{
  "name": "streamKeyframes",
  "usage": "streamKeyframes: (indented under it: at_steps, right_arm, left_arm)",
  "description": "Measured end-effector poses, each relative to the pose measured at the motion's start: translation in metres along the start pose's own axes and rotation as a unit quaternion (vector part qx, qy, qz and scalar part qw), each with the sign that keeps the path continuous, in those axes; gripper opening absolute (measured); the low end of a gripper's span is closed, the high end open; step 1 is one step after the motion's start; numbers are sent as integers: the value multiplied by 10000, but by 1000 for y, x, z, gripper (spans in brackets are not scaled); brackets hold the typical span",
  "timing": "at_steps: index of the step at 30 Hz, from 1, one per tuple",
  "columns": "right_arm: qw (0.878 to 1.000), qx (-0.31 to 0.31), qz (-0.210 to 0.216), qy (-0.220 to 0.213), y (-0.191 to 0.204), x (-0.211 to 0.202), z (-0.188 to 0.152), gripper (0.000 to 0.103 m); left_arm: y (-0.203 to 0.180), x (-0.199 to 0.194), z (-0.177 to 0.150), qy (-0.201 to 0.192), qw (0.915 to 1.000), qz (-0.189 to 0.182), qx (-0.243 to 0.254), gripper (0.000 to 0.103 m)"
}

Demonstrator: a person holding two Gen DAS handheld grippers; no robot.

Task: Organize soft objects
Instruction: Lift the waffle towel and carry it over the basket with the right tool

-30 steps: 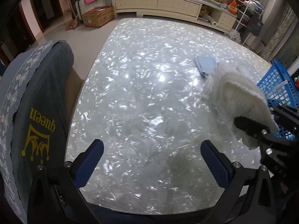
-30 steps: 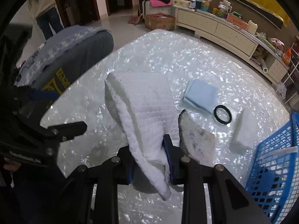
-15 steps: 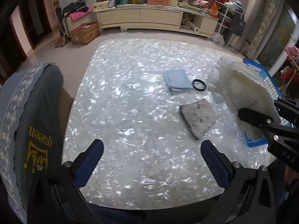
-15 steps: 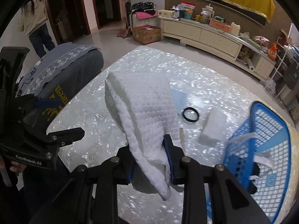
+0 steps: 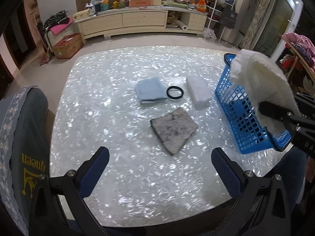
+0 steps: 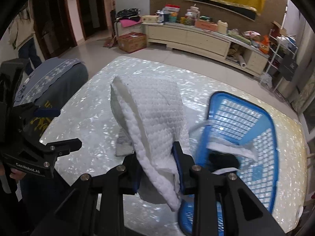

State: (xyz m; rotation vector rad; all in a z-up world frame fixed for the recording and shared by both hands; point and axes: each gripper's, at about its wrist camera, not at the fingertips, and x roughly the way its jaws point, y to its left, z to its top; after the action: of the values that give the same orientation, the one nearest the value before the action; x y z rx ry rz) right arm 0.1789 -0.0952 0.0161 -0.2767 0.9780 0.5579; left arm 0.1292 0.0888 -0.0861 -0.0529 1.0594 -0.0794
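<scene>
My right gripper [image 6: 158, 167] is shut on a white waffle-weave towel [image 6: 151, 118], which hangs folded over its fingers just left of the blue basket [image 6: 244, 137]. In the left wrist view the same white towel [image 5: 259, 78] is held up over the near side of the blue basket [image 5: 240, 122]. My left gripper [image 5: 160, 169] is open and holds nothing, above the near part of the table. On the table lie a grey cloth [image 5: 174, 128], a light blue cloth [image 5: 150, 92], a white folded cloth [image 5: 198, 92] and a black ring [image 5: 174, 92].
The shiny pearl-patterned table [image 5: 118, 137] has a covered chair back [image 5: 21, 137] at its left edge. The basket holds a white strip and a dark item [image 6: 224, 159]. A person [image 6: 25, 37] stands at the far left by a doorway. A long sideboard [image 5: 141, 21] lines the far wall.
Both grippers rose and swung right. The towel in the right gripper went from over the table's middle to beside the basket, and the grey cloth and other items came into the left wrist view.
</scene>
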Motion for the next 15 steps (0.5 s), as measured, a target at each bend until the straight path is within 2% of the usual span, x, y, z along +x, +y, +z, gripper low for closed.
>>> streamKeyframes:
  at_steps: [8, 15]
  right_arm:
    - [9985, 336, -441, -29, -41, -13, -10, 27]
    - [9941, 728, -795, 142, -75, -6, -23, 28]
  left_arm:
    - [-24, 18, 13, 79, 9997, -100, 203, 103]
    - [-26, 43, 17, 290, 9991, -211, 223, 103]
